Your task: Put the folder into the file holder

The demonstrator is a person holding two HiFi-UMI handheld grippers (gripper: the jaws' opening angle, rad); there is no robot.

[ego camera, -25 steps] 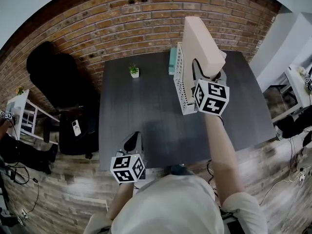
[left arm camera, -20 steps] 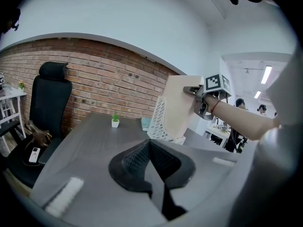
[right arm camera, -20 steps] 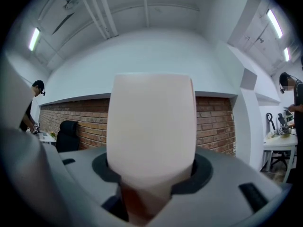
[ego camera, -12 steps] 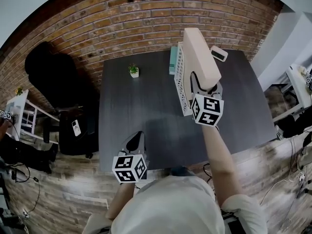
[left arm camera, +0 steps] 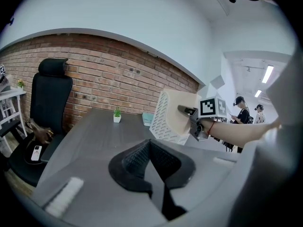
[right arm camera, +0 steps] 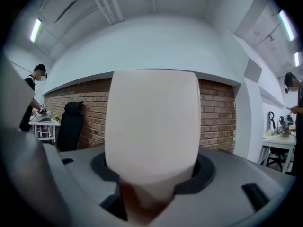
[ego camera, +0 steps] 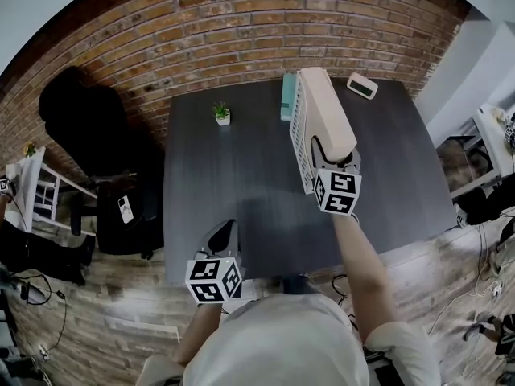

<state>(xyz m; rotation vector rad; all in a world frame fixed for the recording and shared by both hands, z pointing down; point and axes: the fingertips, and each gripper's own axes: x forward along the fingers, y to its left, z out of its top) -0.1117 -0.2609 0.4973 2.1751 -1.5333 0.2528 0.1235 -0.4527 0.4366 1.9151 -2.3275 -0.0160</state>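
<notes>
Toward the far right edge of the dark grey worktop [ego camera: 233, 175], the thick beige folder [ego camera: 326, 115] stands inside the white perforated file holder [ego camera: 299, 147]. Its near end is held by the right gripper [ego camera: 332, 153], whose fingers have just been easing apart around it (letting go seems all that is left). By the near edge the left gripper [ego camera: 223, 236] hangs, fingers closed on nothing. A red brick wall [ego camera: 201, 30] lies beyond.

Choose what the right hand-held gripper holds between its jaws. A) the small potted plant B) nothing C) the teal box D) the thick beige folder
D: in its own view the right hand-held gripper has its jaws closed on the end of the thick beige folder.
</notes>
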